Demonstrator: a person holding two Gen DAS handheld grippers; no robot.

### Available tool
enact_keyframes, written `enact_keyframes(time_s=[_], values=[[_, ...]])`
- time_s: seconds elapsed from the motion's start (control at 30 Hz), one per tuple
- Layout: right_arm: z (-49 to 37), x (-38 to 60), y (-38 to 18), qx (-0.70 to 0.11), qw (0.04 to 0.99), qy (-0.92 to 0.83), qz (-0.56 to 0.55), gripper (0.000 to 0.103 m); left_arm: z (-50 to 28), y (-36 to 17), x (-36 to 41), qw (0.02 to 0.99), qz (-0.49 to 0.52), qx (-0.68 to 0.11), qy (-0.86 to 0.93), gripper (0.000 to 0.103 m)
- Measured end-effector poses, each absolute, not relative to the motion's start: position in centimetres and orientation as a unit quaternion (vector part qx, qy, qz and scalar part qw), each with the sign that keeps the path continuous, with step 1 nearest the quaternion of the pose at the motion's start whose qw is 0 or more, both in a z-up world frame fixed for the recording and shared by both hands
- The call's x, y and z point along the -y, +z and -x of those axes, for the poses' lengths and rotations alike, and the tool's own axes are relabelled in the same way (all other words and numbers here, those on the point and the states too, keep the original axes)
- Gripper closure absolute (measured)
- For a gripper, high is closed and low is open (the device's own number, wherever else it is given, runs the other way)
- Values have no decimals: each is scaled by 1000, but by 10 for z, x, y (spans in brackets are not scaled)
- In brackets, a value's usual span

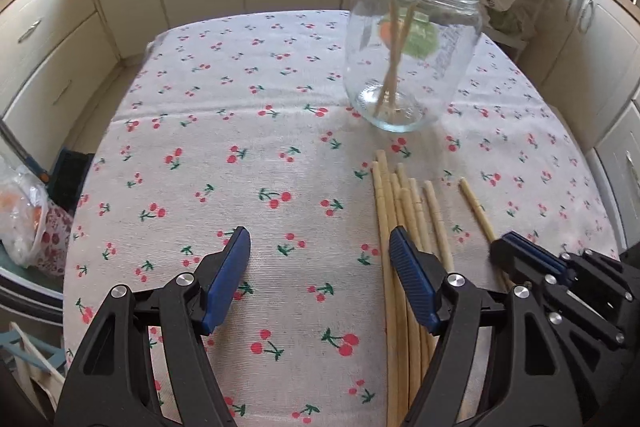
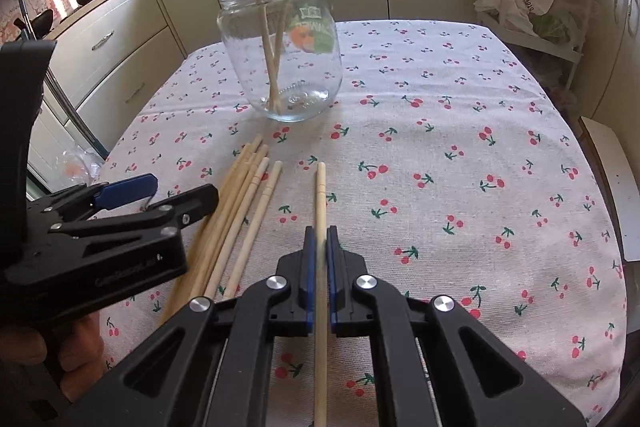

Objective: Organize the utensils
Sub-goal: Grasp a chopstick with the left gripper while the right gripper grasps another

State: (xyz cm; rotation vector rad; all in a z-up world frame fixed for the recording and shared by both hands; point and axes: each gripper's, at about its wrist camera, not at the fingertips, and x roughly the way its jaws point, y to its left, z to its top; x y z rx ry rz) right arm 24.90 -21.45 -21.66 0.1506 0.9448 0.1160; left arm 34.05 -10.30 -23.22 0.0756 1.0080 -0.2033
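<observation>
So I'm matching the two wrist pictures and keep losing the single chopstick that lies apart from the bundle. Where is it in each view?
Left wrist: the lone chopstick lies right of the bundle, its near end under the right gripper.
Right wrist: it runs up the centre, clamped between the right gripper's blue pads.
Shared landmark: the glass jar beyond the chopstick's far end.

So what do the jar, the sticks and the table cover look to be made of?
Jar: clear glass, likely; see-through, glossy, threaded rim, printed label.
Sticks: pale wood or bamboo, matte, grooved near the ends.
Cover: woven cloth, matte, visible weave, printed cherries.
</observation>
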Motion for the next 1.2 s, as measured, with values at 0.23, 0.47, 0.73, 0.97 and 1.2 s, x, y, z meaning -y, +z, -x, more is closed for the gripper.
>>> enact_keyframes(time_s=[0.23, 0.47, 0.73, 0.97, 1.2], values=[[-254, 215, -217, -453, 886, 56, -77, 97, -335, -234, 108, 868, -59, -486, -85, 35], [-262, 215, -218, -457, 885, 62, -65, 97, -353, -233, 115, 868, -59, -486, -82, 43], [-261, 218, -214, -481, 872, 72, -59, 97, -348, -229, 101, 857, -47, -499, -118, 80], [-272, 212, -215, -481, 873, 70, -37, 97, -365, -228, 91, 847, -18, -518, -121, 79], [-270, 212, -215, -489, 868, 72, -34, 97, -369, -229, 98, 844, -45, -519, -127, 95]])
